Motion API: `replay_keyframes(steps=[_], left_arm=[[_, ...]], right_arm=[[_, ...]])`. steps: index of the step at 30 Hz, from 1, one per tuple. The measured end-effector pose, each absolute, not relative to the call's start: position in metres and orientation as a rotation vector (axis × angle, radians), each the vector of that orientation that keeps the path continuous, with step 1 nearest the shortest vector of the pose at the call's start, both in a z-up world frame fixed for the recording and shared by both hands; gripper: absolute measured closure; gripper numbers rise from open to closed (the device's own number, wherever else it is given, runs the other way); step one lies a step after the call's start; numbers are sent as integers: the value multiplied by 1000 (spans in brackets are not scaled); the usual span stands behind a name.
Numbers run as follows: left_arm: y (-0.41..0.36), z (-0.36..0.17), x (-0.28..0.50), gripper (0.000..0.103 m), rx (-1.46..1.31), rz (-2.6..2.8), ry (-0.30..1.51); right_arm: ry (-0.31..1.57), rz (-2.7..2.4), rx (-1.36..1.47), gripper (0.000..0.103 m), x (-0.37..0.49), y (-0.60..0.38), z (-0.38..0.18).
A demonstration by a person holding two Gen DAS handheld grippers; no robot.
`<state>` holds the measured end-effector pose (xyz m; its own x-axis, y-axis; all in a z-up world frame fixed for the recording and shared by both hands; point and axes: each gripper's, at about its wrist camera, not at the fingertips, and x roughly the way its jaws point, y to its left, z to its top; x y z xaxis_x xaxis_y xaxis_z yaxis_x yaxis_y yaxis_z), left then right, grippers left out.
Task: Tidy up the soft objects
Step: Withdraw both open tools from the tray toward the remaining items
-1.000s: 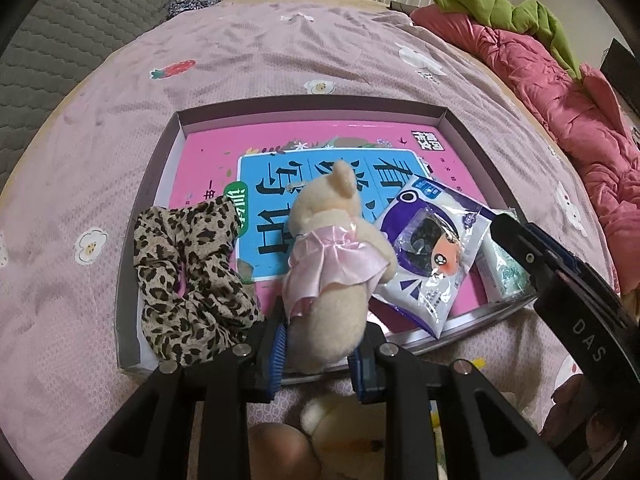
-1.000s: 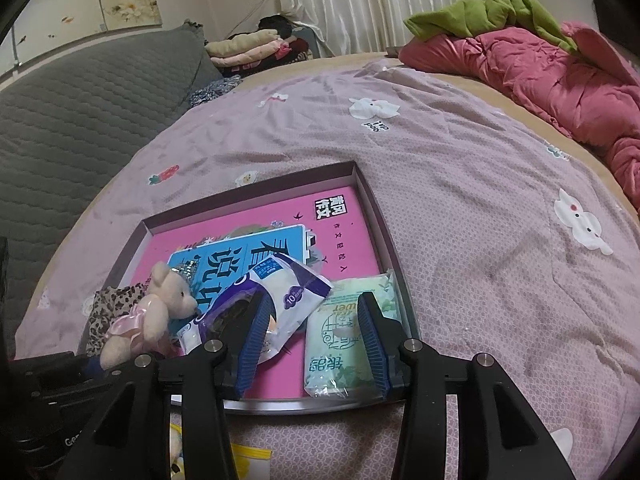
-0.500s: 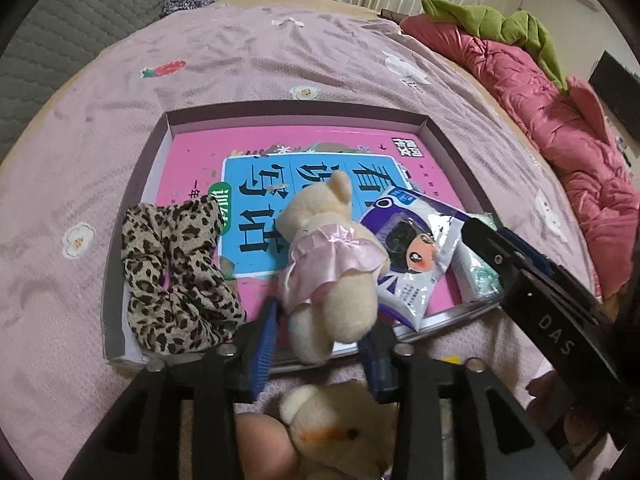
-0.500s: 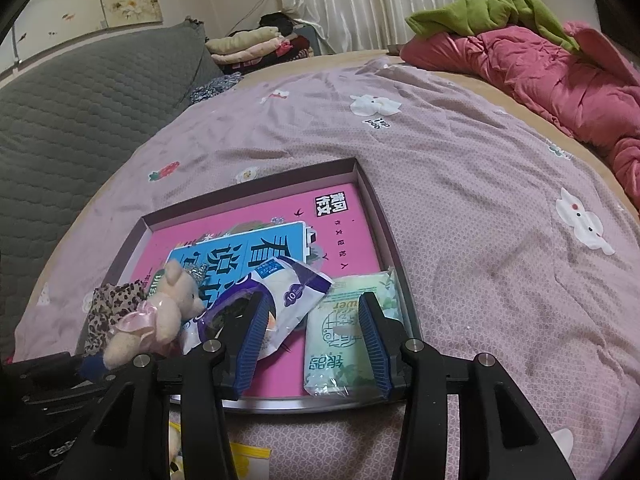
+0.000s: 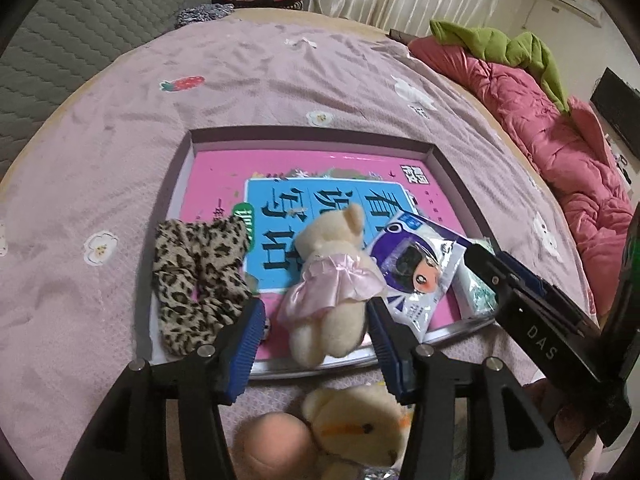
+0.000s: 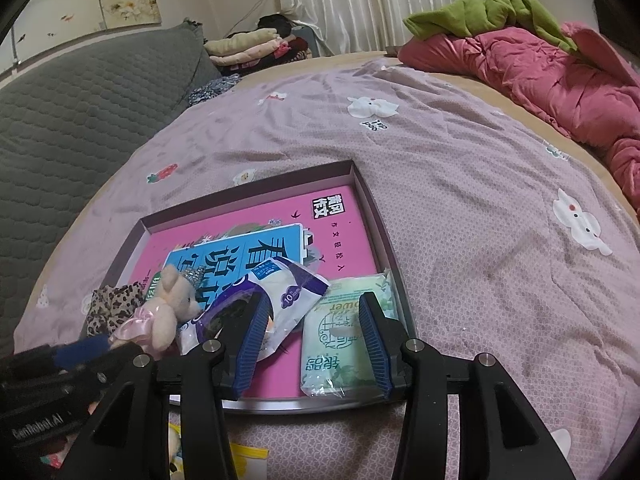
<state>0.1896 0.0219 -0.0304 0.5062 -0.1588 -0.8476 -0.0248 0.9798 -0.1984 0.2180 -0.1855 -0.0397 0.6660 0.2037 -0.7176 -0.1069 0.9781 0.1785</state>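
Left gripper [image 5: 316,334] angled steeply down over the near rim of a shallow dark-walled tray [image 5: 448,168] lying on a mauve bedspread [image 5: 248,80]. Its blue-padded jaws are opening; a small cream teddy bear in a pink satin dress [image 5: 332,280] lies between them, with a clear gap at the left pad, while contact at the right pad cannot be judged. The bear lies face down, head pointing away, its legs over the tray's near rim.

Right gripper [image 6: 312,334] tilted down at the tray's near right corner, jaws partly apart and gripping nothing; a green-and-white tissue pack [image 6: 344,332] lies on the tray floor behind them.

Tray contents, left to right: leopard-print scrunchie [image 5: 200,276], bear, white-and-purple printed packet [image 5: 416,268], tissue pack, all resting on a pink-and-blue book cover [image 5: 320,176].

A second cream plush [image 5: 360,428] and a peach-coloured rounded object [image 5: 276,448], unidentifiable, lie below the left jaws, partly hidden by the gripper. The right gripper's body covers part of the tissue pack in the left view. A pink quilt [image 6: 540,68] sits at the bed's far right.
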Motion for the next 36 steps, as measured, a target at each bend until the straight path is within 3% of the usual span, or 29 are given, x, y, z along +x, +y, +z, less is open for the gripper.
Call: replay_keyframes(steps=[3, 22, 36], left_arm=[[23, -32, 187, 50, -205, -97, 1049], [53, -19, 173, 50, -246, -31, 1015], [56, -9, 158, 50, -262, -31, 993]], right_arm=[[825, 177, 125, 47, 218, -185, -40], [796, 192, 104, 30, 216, -182, -35], [725, 219, 103, 28, 202, -190, -20]])
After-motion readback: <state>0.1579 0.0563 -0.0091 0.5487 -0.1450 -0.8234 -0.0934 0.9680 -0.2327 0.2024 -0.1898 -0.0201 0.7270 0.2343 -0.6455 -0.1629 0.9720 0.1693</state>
